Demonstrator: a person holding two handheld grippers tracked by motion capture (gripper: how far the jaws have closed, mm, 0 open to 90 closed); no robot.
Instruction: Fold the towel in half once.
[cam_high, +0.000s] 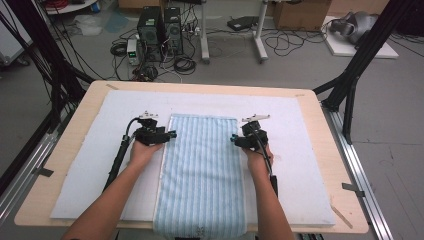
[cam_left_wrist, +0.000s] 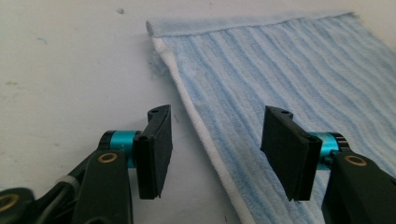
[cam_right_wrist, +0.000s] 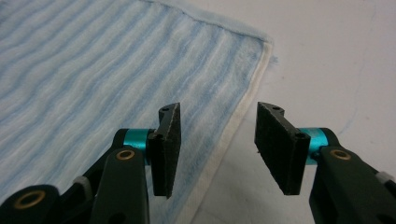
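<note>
Both tools lined up on the towel's long edges, pre-grasp.

Left tool (cam_left_wrist: 212, 154) and right tool (cam_right_wrist: 215, 149) released, jaws straddling a side hem each, pads clear of cloth. Towel (cam_high: 202, 170) lies flat between them on the bench pad (cam_high: 300, 150), far corners just ahead of each tool. Next, I'd judge: drop to the pad, clench on both hems together, then lift to fold.

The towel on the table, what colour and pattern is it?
Light blue and white lengthwise stripes on the towel, with a white side edge; clearest in the left gripper view.
</note>
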